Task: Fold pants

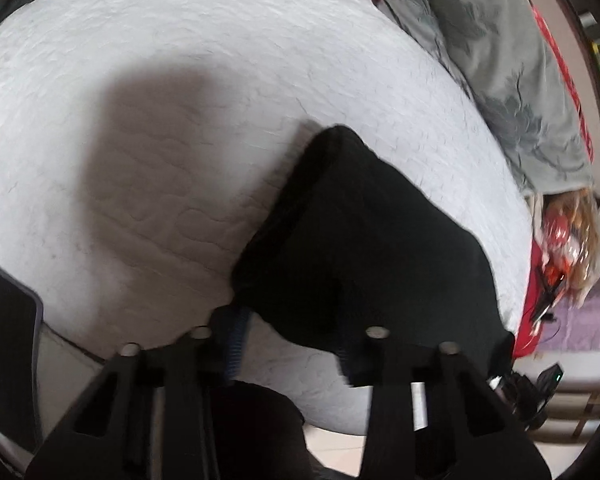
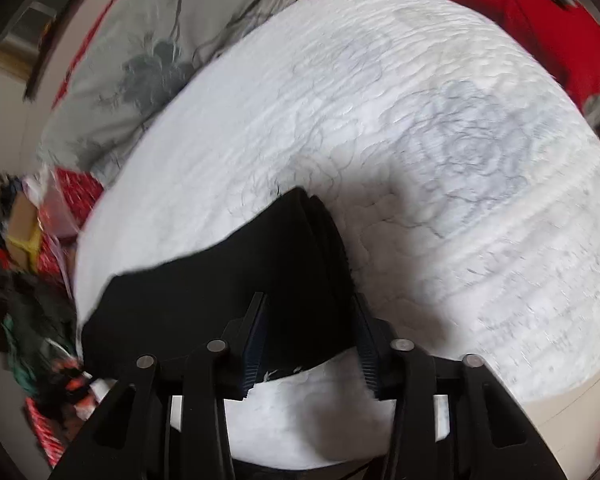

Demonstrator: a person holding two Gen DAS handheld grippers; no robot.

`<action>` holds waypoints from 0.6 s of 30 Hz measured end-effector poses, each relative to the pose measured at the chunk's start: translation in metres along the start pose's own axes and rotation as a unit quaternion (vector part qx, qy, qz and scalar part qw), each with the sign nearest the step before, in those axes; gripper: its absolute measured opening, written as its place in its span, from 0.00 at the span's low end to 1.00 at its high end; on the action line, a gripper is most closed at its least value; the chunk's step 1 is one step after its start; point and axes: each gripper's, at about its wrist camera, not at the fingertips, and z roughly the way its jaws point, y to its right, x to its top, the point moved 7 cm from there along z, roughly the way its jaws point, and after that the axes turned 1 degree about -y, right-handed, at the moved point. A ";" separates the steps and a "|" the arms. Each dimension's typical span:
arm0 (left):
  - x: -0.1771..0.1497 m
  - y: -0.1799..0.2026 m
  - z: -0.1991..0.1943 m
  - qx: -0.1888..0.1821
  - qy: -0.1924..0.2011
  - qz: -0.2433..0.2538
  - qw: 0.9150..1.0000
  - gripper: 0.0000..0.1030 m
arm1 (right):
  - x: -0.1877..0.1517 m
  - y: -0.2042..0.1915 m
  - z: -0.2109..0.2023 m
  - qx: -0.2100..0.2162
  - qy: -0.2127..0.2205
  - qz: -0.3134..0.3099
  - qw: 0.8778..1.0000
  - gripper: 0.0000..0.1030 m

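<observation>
The black pants point(image 1: 364, 248) lie folded into a thick stack on the white quilted mattress point(image 1: 180, 92). In the left wrist view my left gripper point(image 1: 288, 340) is open, its fingers spread just in front of the near edge of the stack, not holding it. In the right wrist view the pants point(image 2: 236, 272) show stacked layers at their far corner. My right gripper point(image 2: 312, 344) is open, its blue-padded fingers point(image 2: 256, 344) standing either side of the pants' near edge without closing on it.
A grey floral quilt point(image 1: 496, 64) and red bedding point(image 2: 520, 8) lie along the far side of the mattress point(image 2: 460, 160). A dark phone point(image 1: 8, 320) lies at the mattress's near left corner. Cluttered bags and clothes point(image 2: 28, 280) sit beside the bed.
</observation>
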 end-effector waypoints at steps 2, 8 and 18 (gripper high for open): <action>-0.002 -0.002 -0.001 0.020 0.006 0.018 1.000 0.29 | 0.001 -0.003 -0.014 0.027 0.019 0.009 0.999 0.16; -0.008 -0.009 0.013 0.042 -0.009 0.017 0.999 0.29 | -0.015 0.025 -0.003 0.008 -0.004 0.025 1.000 0.17; -0.027 -0.002 -0.008 0.011 0.000 0.034 0.999 0.30 | -0.022 0.043 -0.021 0.120 0.025 0.141 0.982 0.62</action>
